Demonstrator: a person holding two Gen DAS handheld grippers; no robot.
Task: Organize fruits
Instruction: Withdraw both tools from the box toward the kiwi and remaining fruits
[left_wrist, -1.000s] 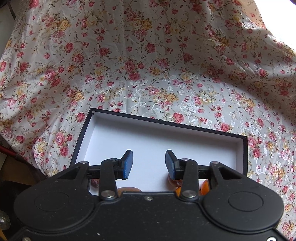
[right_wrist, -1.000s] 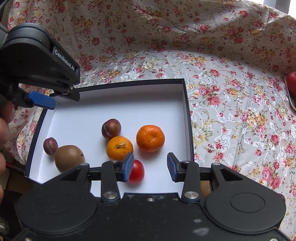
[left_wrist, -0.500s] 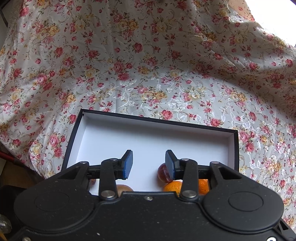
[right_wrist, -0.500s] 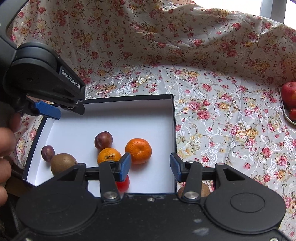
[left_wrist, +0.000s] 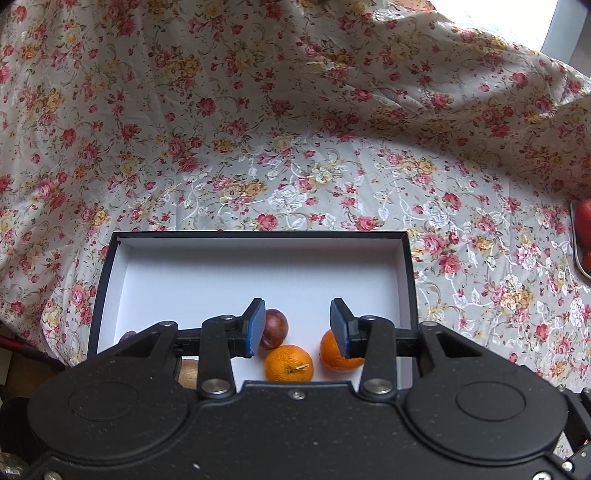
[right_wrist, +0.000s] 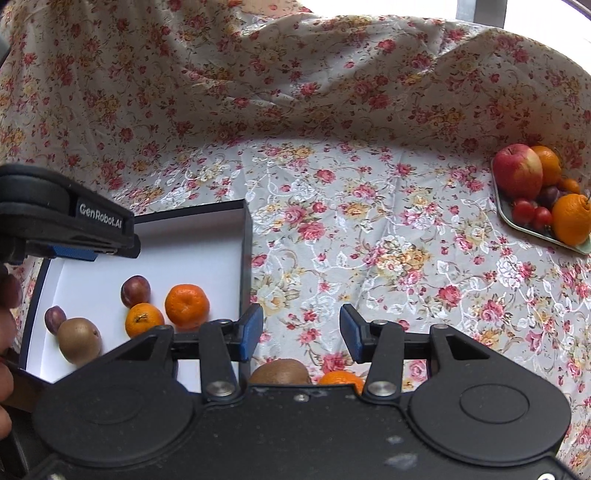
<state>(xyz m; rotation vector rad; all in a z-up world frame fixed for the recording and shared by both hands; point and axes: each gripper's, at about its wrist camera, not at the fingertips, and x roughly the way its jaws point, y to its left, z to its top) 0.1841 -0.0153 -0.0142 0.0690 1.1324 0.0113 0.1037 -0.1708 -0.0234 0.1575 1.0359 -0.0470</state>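
A black box with a white inside (right_wrist: 218, 236) (left_wrist: 258, 258) lies on the floral cloth. It holds two tangerines (right_wrist: 186, 305) (right_wrist: 144, 319), two plums (right_wrist: 135, 291) (right_wrist: 55, 319) and a kiwi (right_wrist: 79, 339). My left gripper (left_wrist: 297, 328) hovers open over the box's near part, above a plum (left_wrist: 275, 328) and the tangerines (left_wrist: 289, 363) (left_wrist: 334, 352). Open and holding nothing, my right gripper (right_wrist: 301, 334) is over the cloth just right of the box. Below it, a second kiwi (right_wrist: 279, 372) and a tangerine (right_wrist: 338, 378) lie on the cloth.
A green tray (right_wrist: 532, 230) at the far right carries an apple (right_wrist: 517, 175), oranges, cherry tomatoes and a plum; its edge (left_wrist: 578, 251) shows in the left wrist view. A hand (right_wrist: 7, 325) holds the left gripper. Floral cloth (right_wrist: 369, 240) rises into a backdrop behind.
My right gripper has pulled back and swung right, off the box and onto the cloth; the tray came into view. The left gripper drew back, showing more of the box and fruit.
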